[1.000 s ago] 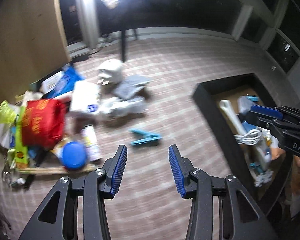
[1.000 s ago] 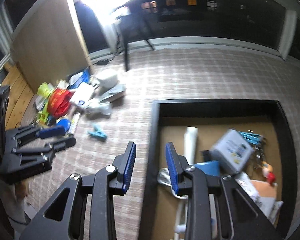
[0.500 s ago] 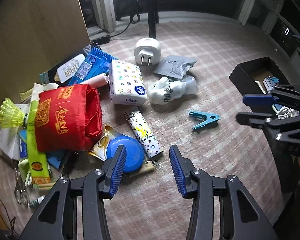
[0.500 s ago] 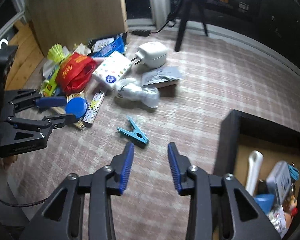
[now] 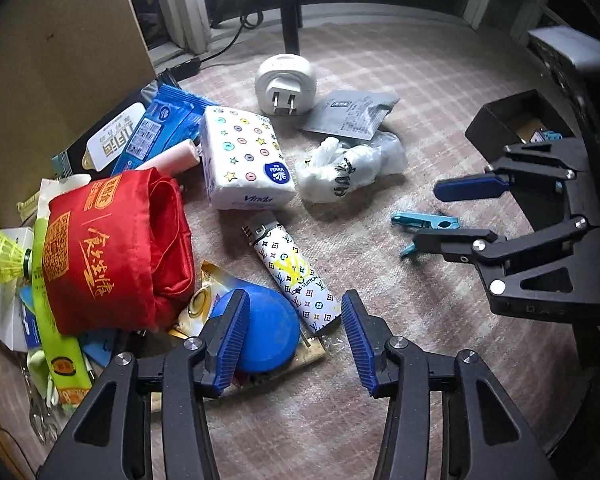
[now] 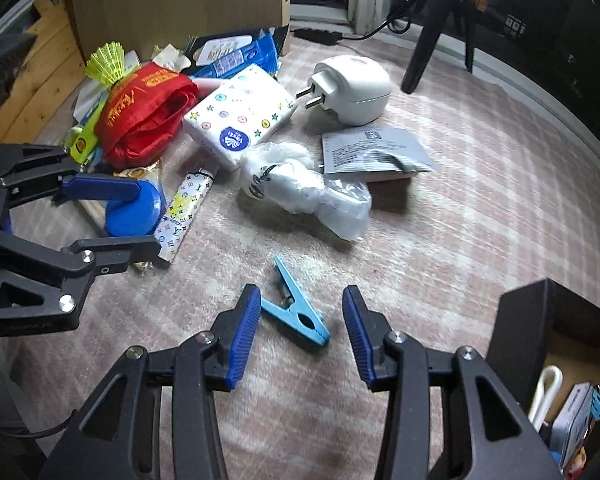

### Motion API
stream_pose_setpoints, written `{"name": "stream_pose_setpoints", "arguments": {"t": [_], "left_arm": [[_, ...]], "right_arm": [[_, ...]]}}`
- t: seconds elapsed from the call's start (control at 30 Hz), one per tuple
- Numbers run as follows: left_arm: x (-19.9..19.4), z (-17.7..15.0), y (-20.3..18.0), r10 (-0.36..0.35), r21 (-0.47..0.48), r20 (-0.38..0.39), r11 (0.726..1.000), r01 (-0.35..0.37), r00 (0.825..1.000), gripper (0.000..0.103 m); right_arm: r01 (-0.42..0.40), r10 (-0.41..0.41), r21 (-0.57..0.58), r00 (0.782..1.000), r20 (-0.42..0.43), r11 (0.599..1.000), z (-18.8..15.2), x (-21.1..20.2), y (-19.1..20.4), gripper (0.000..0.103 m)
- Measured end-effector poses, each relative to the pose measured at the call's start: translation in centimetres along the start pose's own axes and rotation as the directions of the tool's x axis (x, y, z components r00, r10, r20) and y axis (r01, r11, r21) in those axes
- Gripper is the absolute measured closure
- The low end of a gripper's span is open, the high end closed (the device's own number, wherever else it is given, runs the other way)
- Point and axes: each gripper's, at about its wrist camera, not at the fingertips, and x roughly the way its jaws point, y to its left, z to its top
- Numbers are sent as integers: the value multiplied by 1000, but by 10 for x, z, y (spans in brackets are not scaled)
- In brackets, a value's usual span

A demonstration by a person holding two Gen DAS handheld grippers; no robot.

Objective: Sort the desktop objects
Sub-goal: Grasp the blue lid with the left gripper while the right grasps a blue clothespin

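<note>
We read "Vinda" on the tissue pack (image 5: 242,156) and what looks like "LOUIS VUITTON" on the patterned tube (image 5: 294,276). Our right gripper (image 6: 296,334) gapes either side of the blue clothespin (image 6: 296,308) on bare carpet beside the black box (image 6: 540,320). Our left gripper (image 5: 294,342) hangs spread over the blue disc (image 5: 268,330).

Right gripper (image 6: 296,334) low over checked cloth (image 6: 480,184), jaws spread wide. Blue clothespin (image 6: 298,310) lying flat between fingertips, untouched. Left gripper (image 6: 112,216) at left, jaws apart around blue disc (image 6: 134,214). Black box (image 6: 520,316) at lower right.
</note>
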Motion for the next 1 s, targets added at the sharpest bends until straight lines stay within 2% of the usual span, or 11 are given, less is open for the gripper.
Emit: {"name": "stream_pose_setpoints", "arguments": {"t": [0.2,0.3,0.4,0.5,0.6,0.7,0.8,0.83,0.9,1.0], "left_arm": [[0,3,7,40,19,-9,999,-40,999,54],[3,3,5,82,49,-21,996,-81,996,52],[0,0,5,43,43,-10,998,-43,999,52],[4,-5,0,78,83,-22,994,-76,997,52],[3,-10,-4,65,91,-15,994,-64,998,52],[4,-12,-11,71,112,-16,991,-69,997,52],[10,-14,-23,93,155,-29,984,-88,995,53],[13,-15,-27,107,167,-34,981,-100,994,57],[12,-15,-29,77,141,-26,987,-73,997,57],[12,-17,-31,82,127,-13,989,-80,997,57]], "right_arm": [[-35,35,0,999,-5,999,5,2,0,61],[-40,40,-5,999,-7,999,6,2,2,61],[-47,46,-19,999,-9,999,4,2,6,61],[-32,32,-28,999,-22,999,2,6,8,61],[-32,31,-26,999,-25,999,0,7,9,61],[-21,21,-33,1000,-20,999,-1,6,10,67],[-9,9,-19,1000,-25,1000,0,6,8,79],[-7,7,-15,1000,-26,1000,0,5,7,82],[-16,15,-2,1000,-25,1000,-2,4,5,83],[-12,12,8,1000,-16,1000,-6,2,3,83]]}}
